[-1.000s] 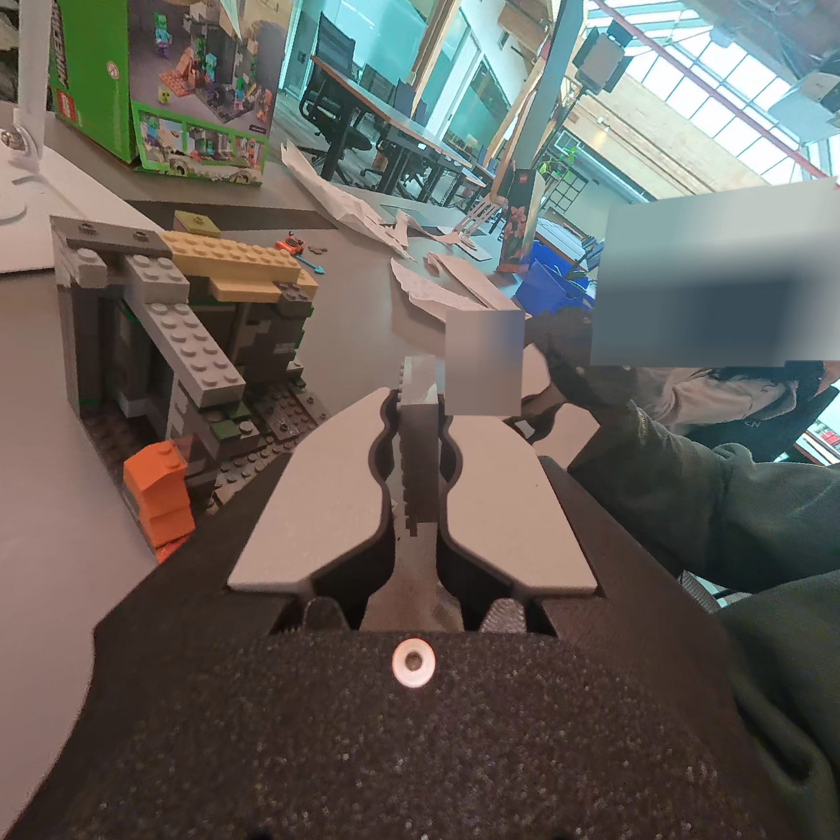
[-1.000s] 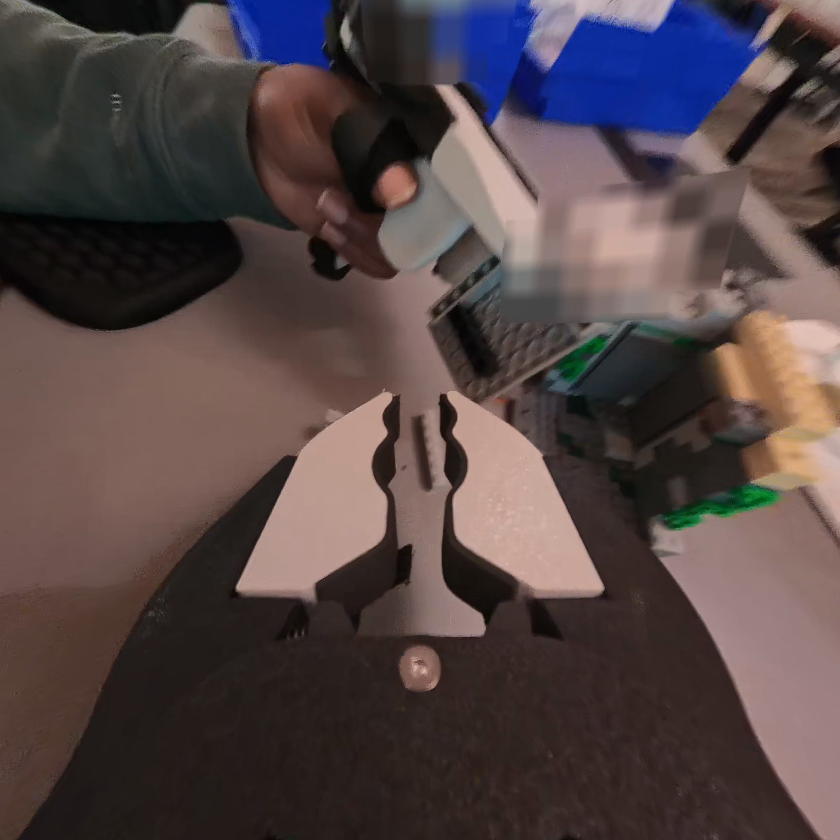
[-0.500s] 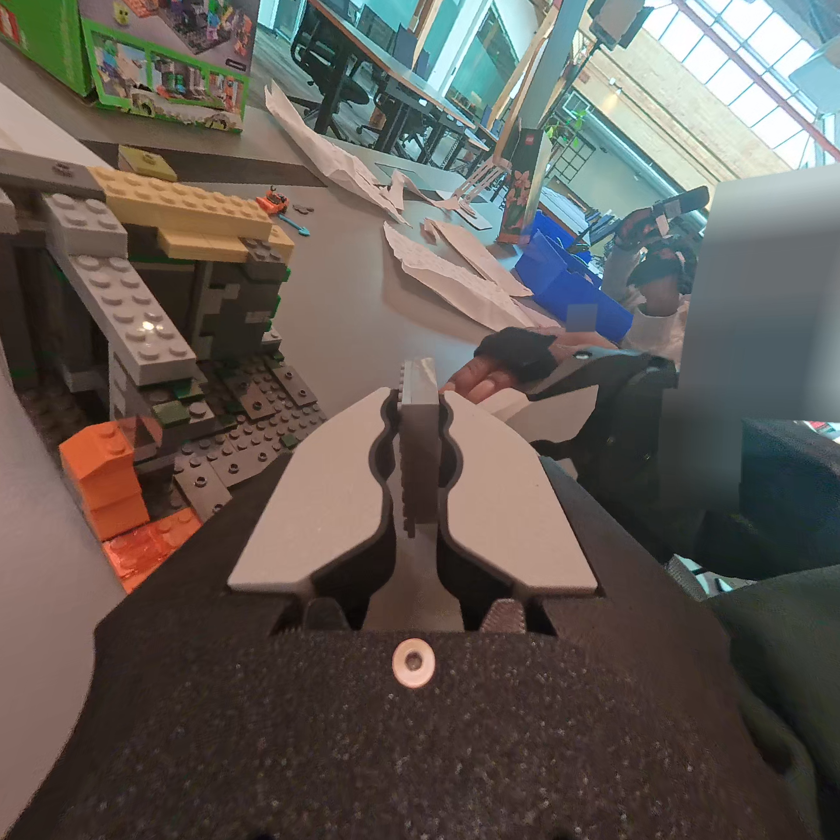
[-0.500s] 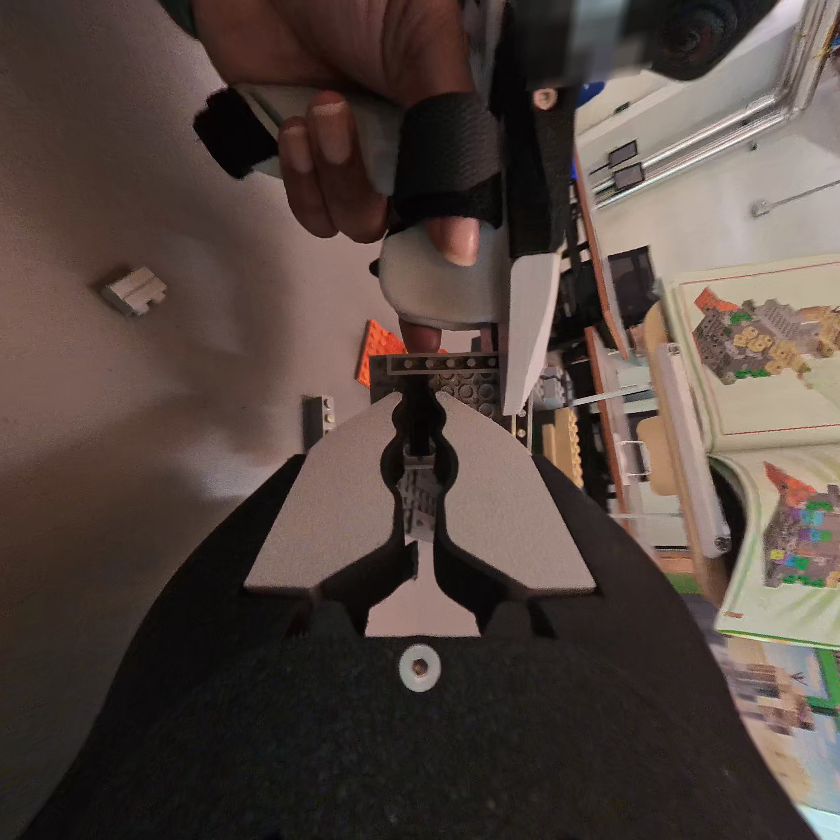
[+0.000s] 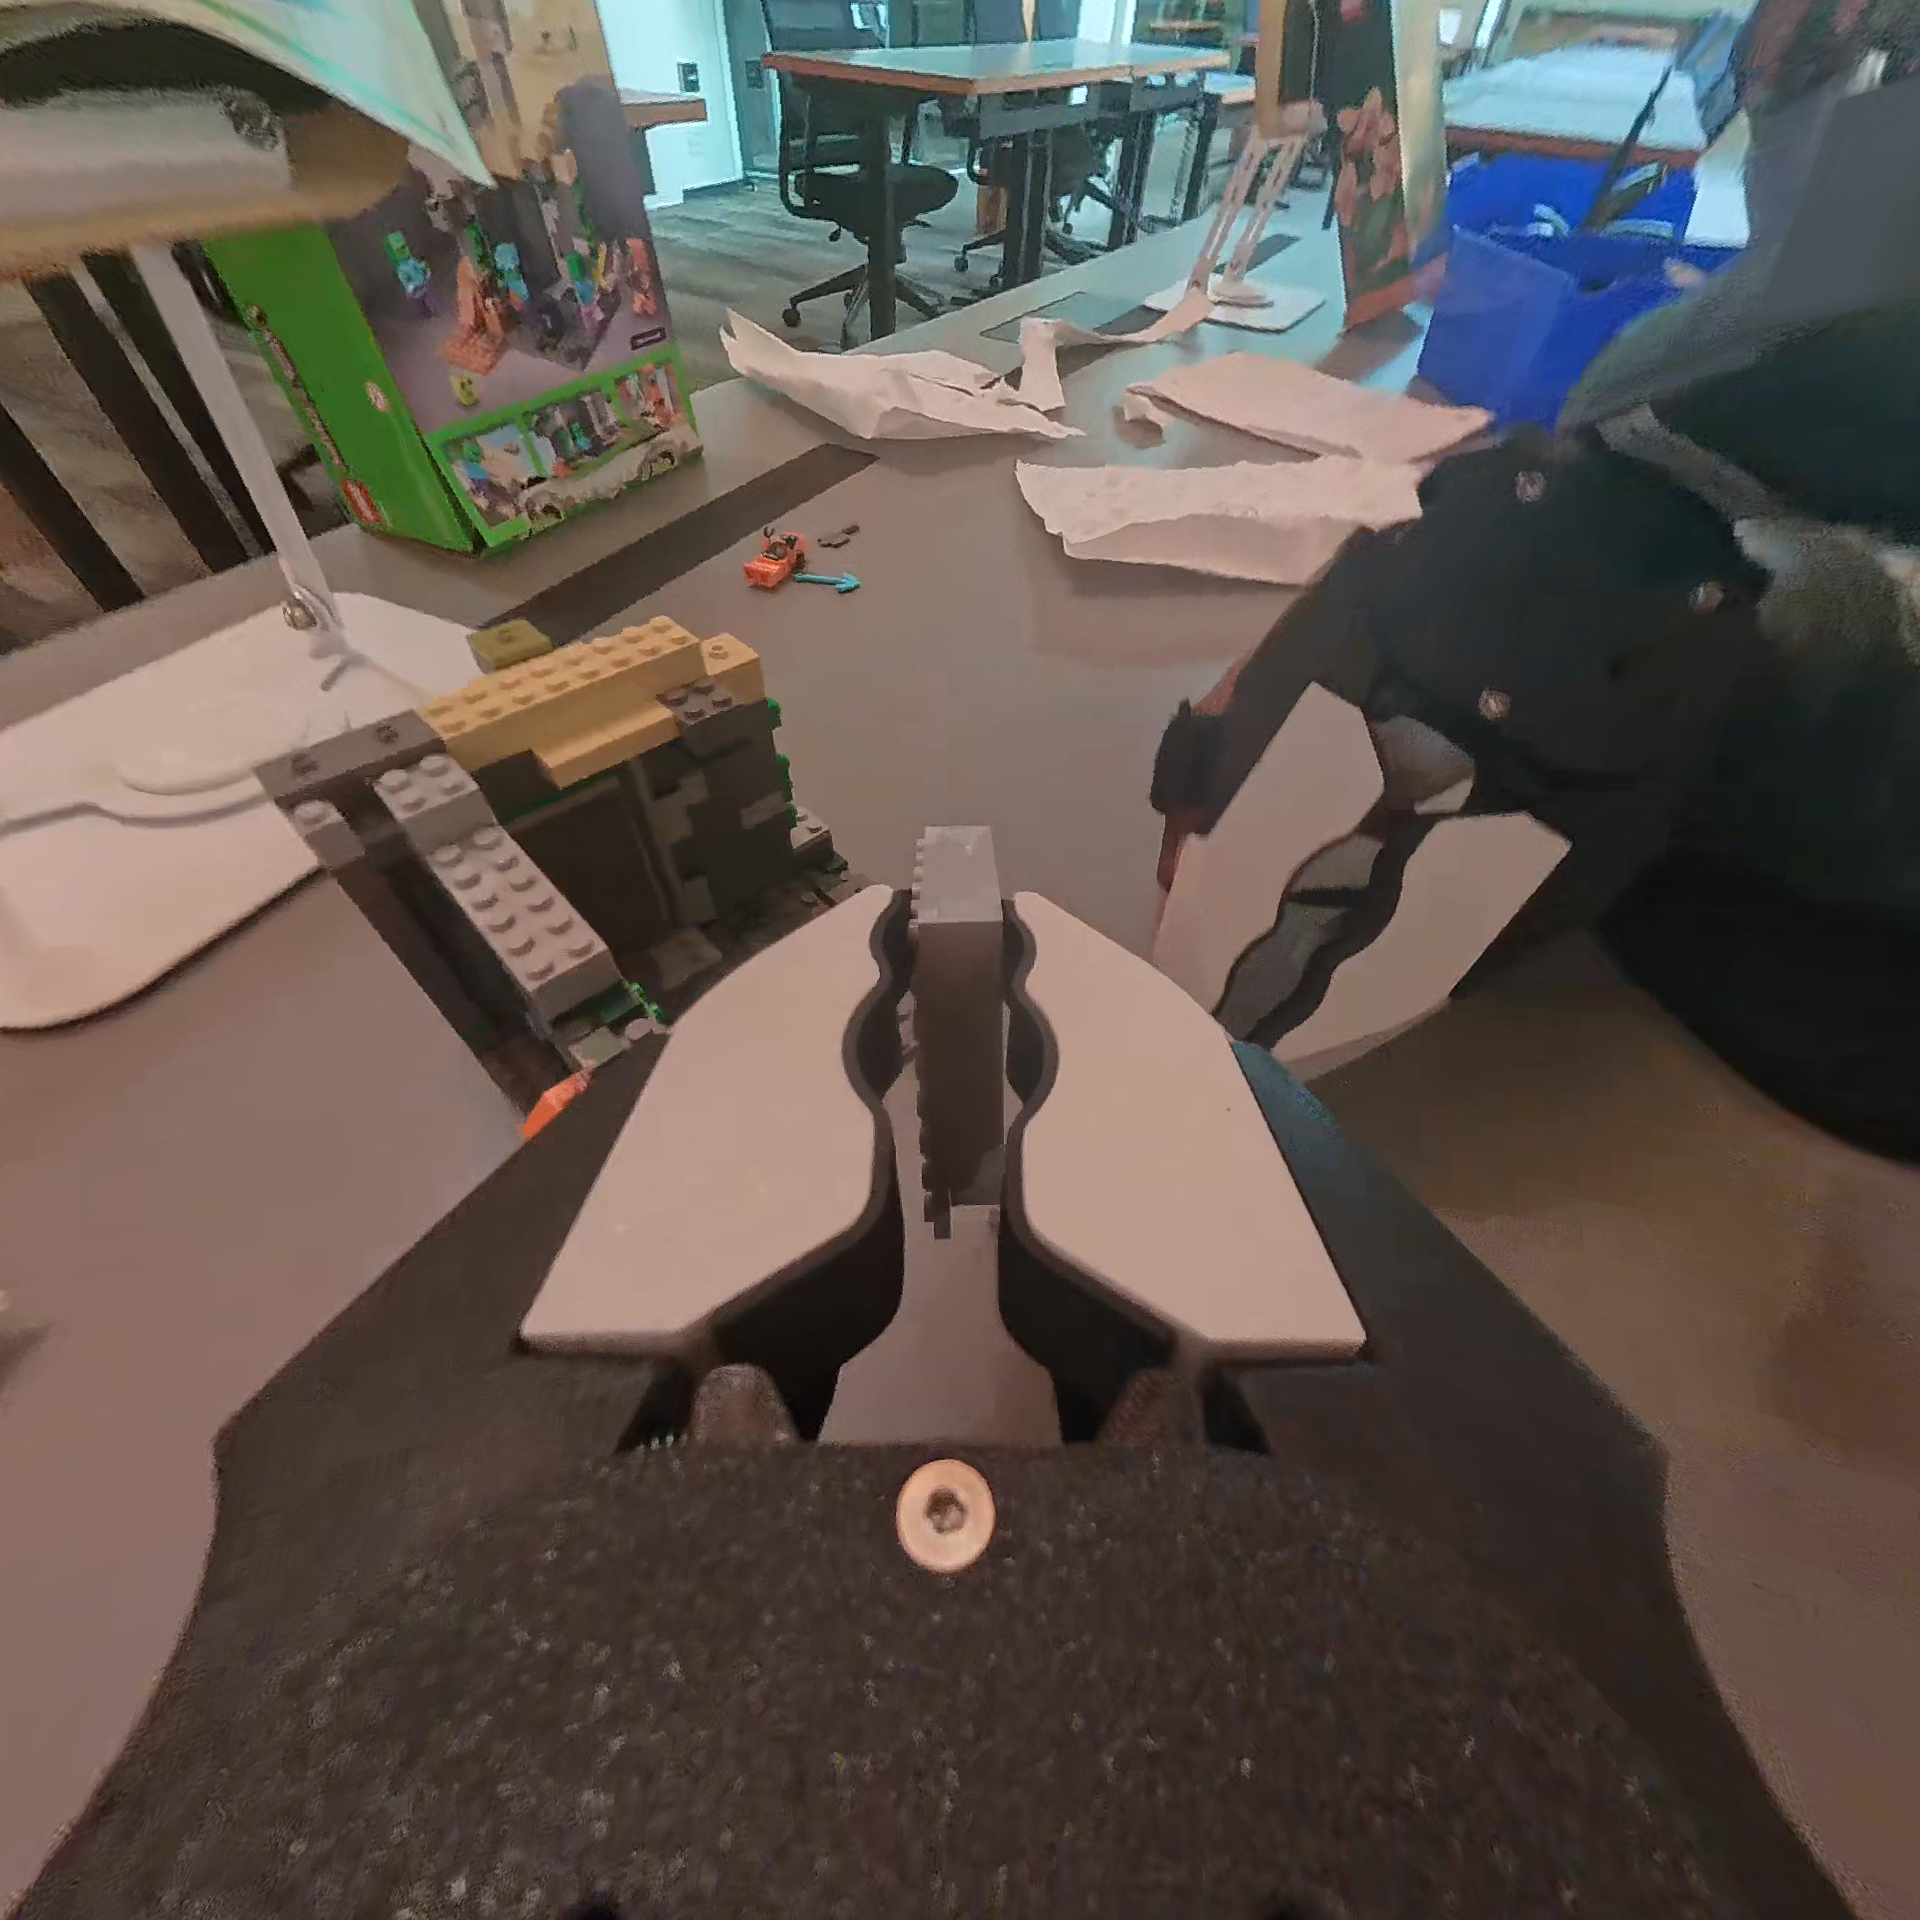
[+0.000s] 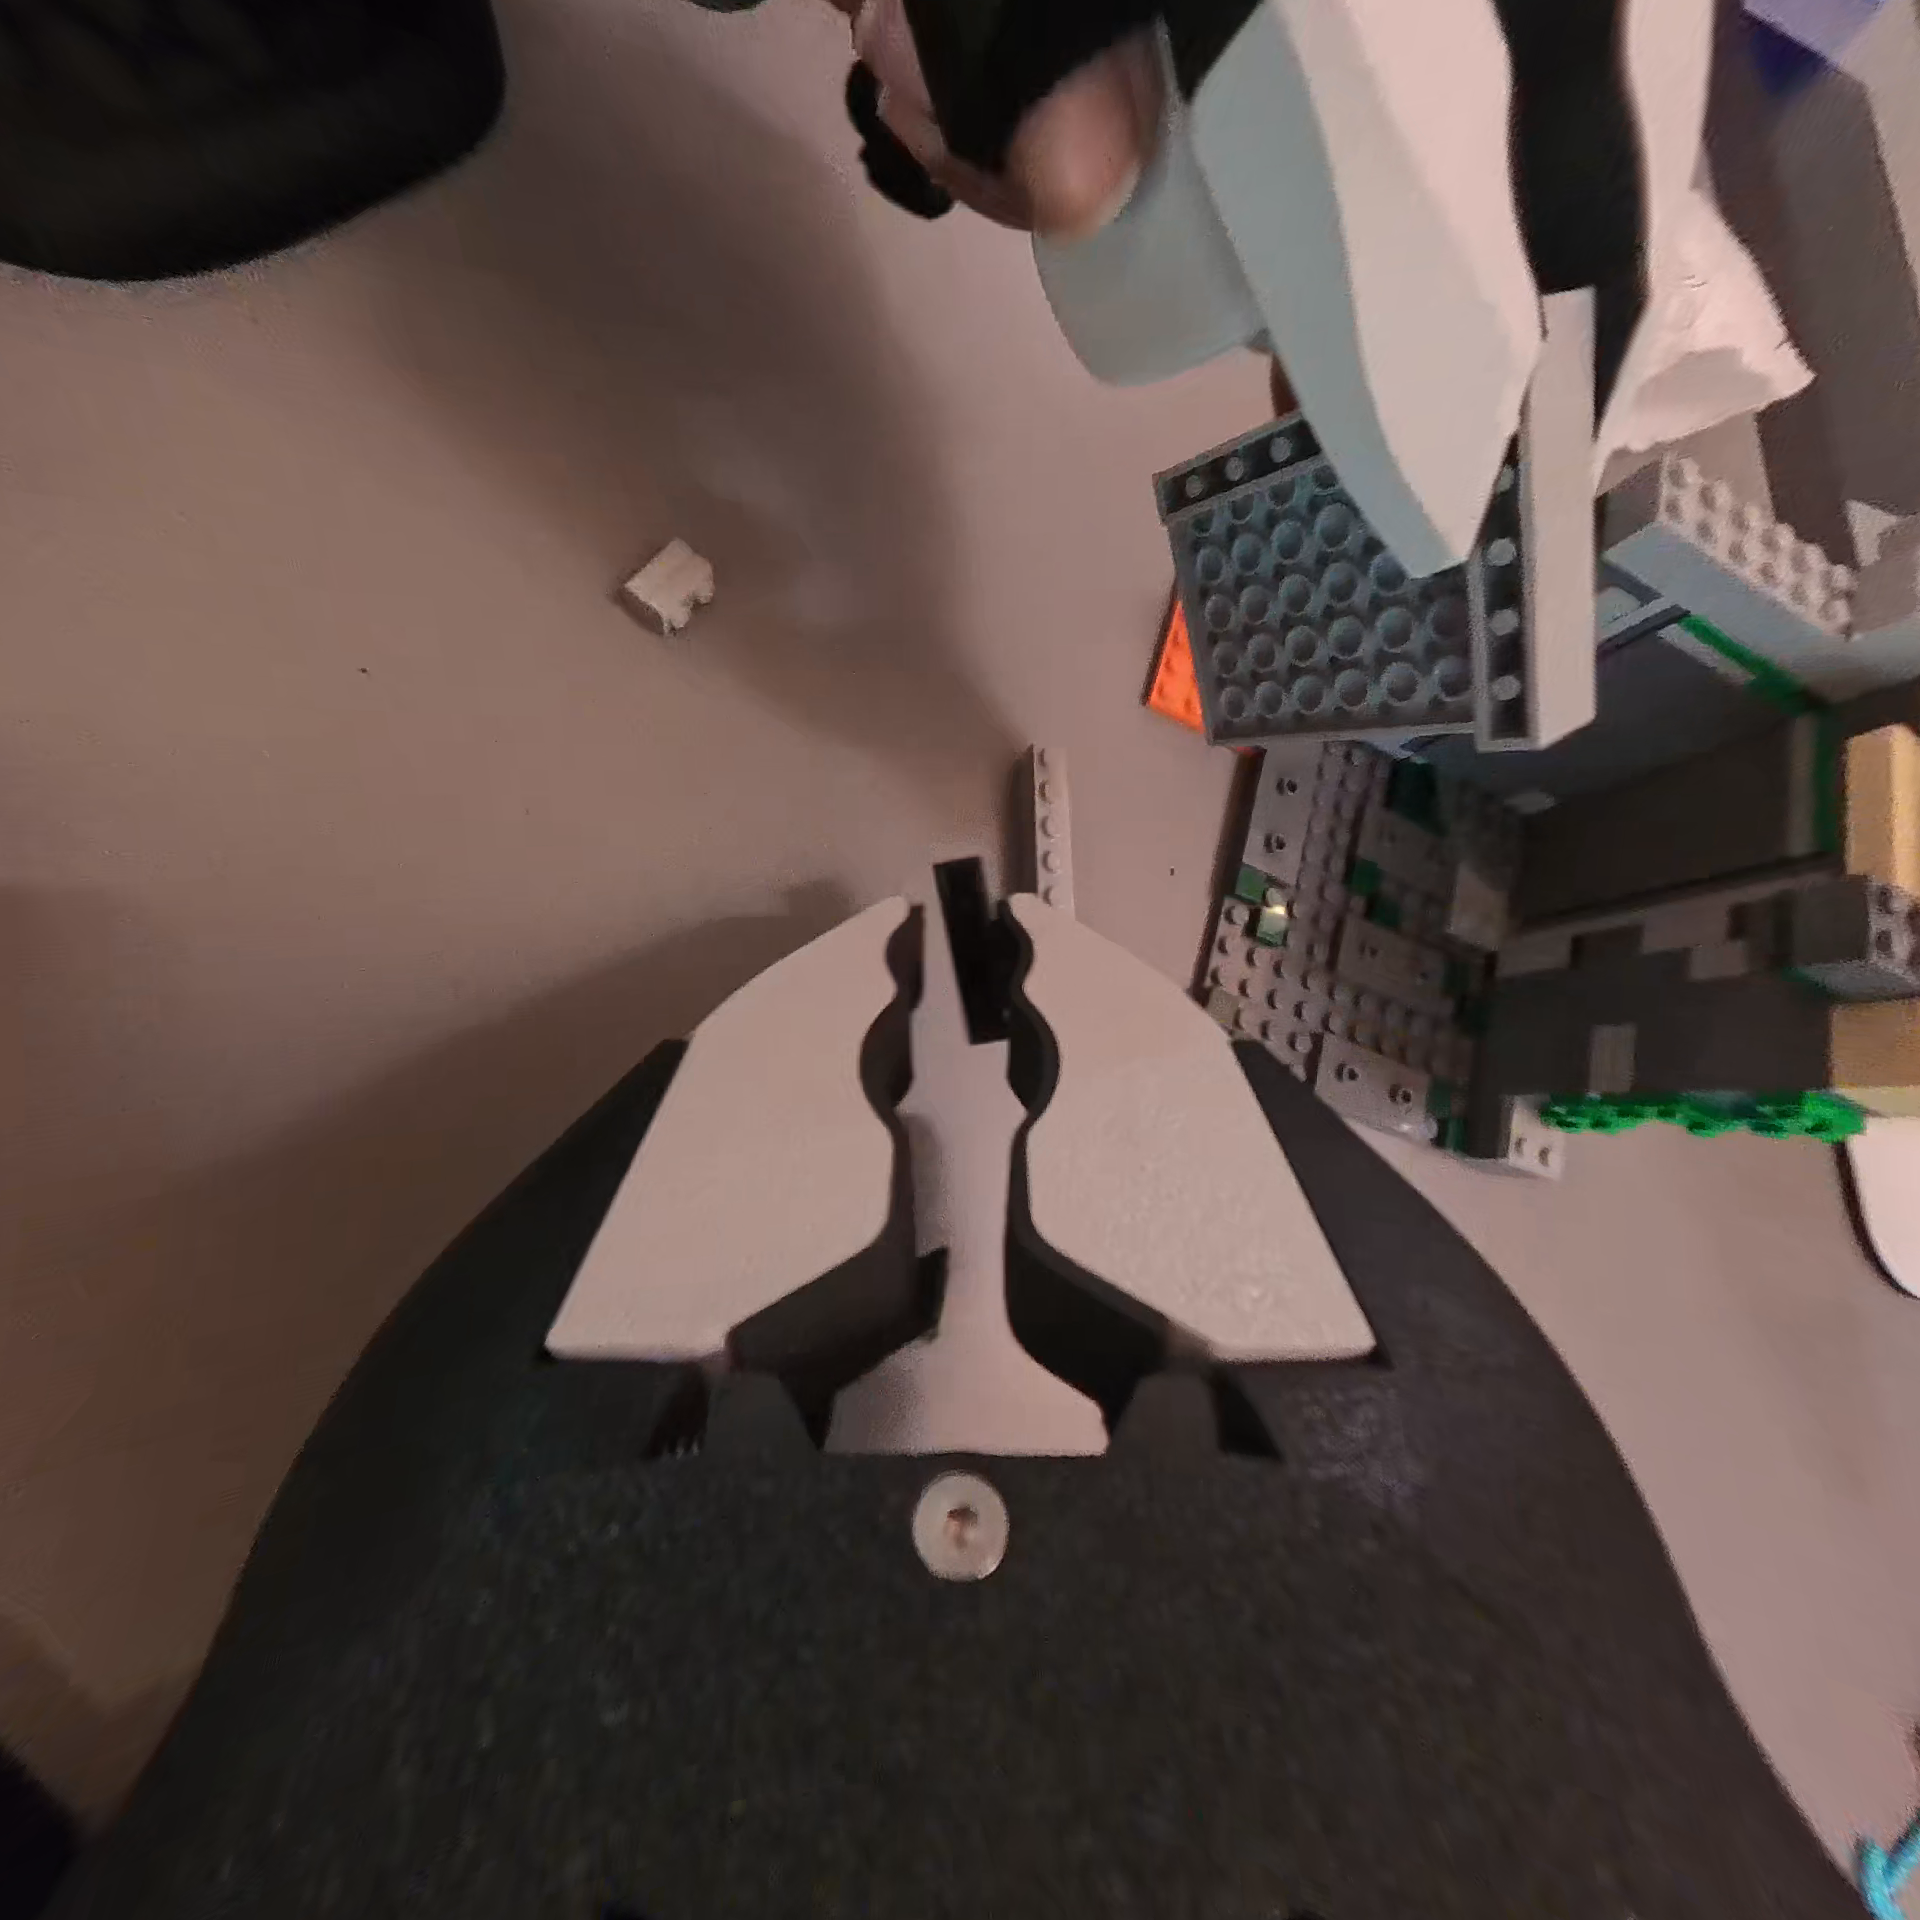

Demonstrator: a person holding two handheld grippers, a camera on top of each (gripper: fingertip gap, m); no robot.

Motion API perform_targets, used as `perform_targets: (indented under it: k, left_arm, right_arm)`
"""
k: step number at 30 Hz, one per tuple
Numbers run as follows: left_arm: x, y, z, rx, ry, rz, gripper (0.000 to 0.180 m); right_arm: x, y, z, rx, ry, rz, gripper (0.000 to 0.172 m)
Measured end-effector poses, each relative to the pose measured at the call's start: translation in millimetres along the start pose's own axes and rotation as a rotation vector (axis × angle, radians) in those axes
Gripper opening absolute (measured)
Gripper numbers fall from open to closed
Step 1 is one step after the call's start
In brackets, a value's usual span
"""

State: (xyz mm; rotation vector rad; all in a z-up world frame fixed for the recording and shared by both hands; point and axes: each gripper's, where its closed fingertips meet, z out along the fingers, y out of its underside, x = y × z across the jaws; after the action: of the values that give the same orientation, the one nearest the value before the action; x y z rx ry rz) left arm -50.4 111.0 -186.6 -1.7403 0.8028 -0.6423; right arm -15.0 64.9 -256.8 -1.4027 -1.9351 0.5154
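- Grey studded plastic plate, flat and square-edged, stands on its edge in my left gripper, lifted off the table. The two pale pads are closed in on its faces, studs toward the left pad, so the plate cannot swing.
- The right wrist view shows the same plate from its broad side: rows of round studs with a strip of holed beam along two edges. It hangs just above the corner of the brick model.
- That model is a blocky build of dark grey, light grey and tan bricks with green trim. It has a stepped grey slope on one side and a knobbly studded floor.
- My right gripper points down at the smooth matt grey table, with its jaws a little apart.
- A slim black plastic strip stands between the right gripper's pads. Table shows between it and the left pad, so I judge it is not clamped. I cannot tell whether it leans on the right pad.
- Just beyond the right fingertip lies a narrow light grey studded plate, beside the model's floor.
- A small white notched piece sits well apart on the bare table.
- Farther off are a glossy green cardboard box and crumpled white paper bags.
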Motion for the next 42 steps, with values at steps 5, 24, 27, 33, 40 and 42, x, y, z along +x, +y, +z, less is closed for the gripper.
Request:
perform_targets:
  k: [5, 24, 27, 33, 40, 42]
  left_arm:
    - [8.4, 8.9, 5.4, -0.062, -0.014, 0.155, 0.015]
    - [27.8, 9.4, 9.7, -0.062, 0.094, 0.087, 0.019]
    - [30.2, 11.3, 9.4, -0.078, 0.094, 0.133, 0.029]
    - [28.7, 12.2, 9.8, -0.100, 0.077, 0.125, 0.019]
    - [26.8, 18.2, 5.3, -0.151, 0.046, 0.293, 0.016]
    - [25.4, 16.0, 5.9, -0.151, 0.015, 0.317, 0.016]
  right_arm:
    - [13.4, -8.8, -19.5, 0.078, 0.025, 0.073, 0.030]
    - [57.9, -38.5, -25.1, 0.083, 0.585, -0.322, 0.011]
    - [64.1, -34.6, -32.9, 0.127, 0.553, -0.199, 0.010]
    - [62.1, -37.5, -37.3, 0.213, 0.454, -0.047, 0.010]
    - [48.8, -38.6, -51.9, 0.357, 0.139, 0.202, 0.008]
    - [37.1, -30.7, -48.7, 0.306, 0.063, 0.186, 0.008]
